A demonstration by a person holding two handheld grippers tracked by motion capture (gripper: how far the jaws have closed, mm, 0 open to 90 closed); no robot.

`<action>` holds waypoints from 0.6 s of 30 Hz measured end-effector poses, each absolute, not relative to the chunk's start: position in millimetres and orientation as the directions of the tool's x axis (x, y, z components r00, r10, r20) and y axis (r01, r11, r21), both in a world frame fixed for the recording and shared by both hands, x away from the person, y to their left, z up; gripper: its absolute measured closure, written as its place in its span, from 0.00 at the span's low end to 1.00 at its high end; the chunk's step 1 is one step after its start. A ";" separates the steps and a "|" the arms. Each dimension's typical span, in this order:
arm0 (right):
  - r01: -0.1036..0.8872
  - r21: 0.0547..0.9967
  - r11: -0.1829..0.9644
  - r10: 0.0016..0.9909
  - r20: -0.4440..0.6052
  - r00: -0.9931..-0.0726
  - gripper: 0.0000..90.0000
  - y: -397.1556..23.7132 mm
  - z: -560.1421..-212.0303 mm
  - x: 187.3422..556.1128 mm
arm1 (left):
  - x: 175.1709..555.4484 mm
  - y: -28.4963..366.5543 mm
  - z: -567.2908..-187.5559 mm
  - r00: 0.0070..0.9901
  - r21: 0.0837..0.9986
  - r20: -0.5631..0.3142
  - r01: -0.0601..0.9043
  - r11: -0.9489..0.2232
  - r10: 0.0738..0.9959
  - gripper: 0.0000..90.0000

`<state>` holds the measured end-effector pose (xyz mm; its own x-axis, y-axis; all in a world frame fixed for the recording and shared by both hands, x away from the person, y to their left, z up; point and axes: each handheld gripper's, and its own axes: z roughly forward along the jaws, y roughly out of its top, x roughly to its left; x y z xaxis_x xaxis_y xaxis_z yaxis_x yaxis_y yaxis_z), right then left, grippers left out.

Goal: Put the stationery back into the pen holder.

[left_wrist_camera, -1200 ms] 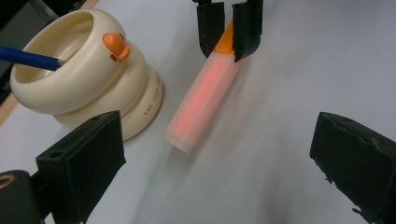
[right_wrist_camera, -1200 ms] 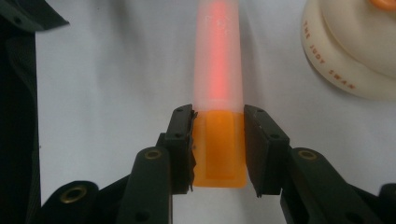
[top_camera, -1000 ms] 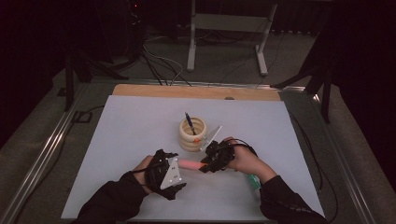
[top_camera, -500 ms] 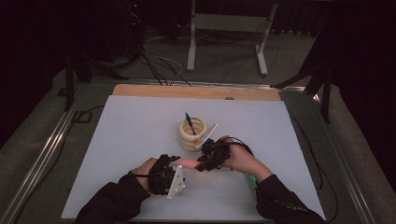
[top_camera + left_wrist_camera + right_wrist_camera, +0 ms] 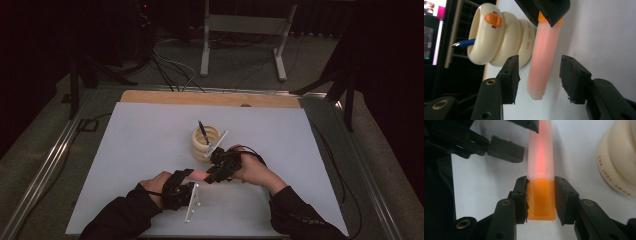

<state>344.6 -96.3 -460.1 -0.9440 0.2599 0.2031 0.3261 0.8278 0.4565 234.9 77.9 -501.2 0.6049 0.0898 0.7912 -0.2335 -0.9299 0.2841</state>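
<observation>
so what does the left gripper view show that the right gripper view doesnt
Left gripper view: the orange duck beak on the cream ringed holder, a blue pen in its mouth, and the left hand-held gripper, jaws just closing, with gaps beside the frosted cap. Right gripper view: the right hand-held gripper clamped on the orange marker body. Both: marker, holder, white table.

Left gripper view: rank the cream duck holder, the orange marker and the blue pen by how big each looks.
1. Cream duck holder, largest.
2. Orange marker, long and narrow, but close to the camera, so it may look bigger than it is.
3. Blue pen, smallest; just its tip pokes out of the holder.
</observation>
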 end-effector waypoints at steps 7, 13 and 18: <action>0.336 0.448 0.829 0.260 0.223 -0.940 0.72 -91.5 -459.6 344.9 | 234.8 77.3 -504.0 0.586 0.253 0.807 -0.242 -0.937 0.067 0.69; 0.336 0.443 0.831 0.258 0.227 -0.939 0.72 -88.4 -459.3 344.4 | 234.4 76.0 -506.5 0.576 0.224 0.816 -0.249 -0.942 0.042 0.74; 0.346 0.437 0.830 0.271 0.226 -0.936 0.72 -86.2 -458.2 345.6 | 234.1 73.9 -511.0 0.559 0.199 0.829 -0.252 -0.947 0.025 0.82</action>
<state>345.6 -86.2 -458.2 -0.9356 0.2708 0.2265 0.3461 0.8302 0.4370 234.1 73.9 -511.0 0.5594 0.0250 0.8285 -0.2525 -0.9469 0.1990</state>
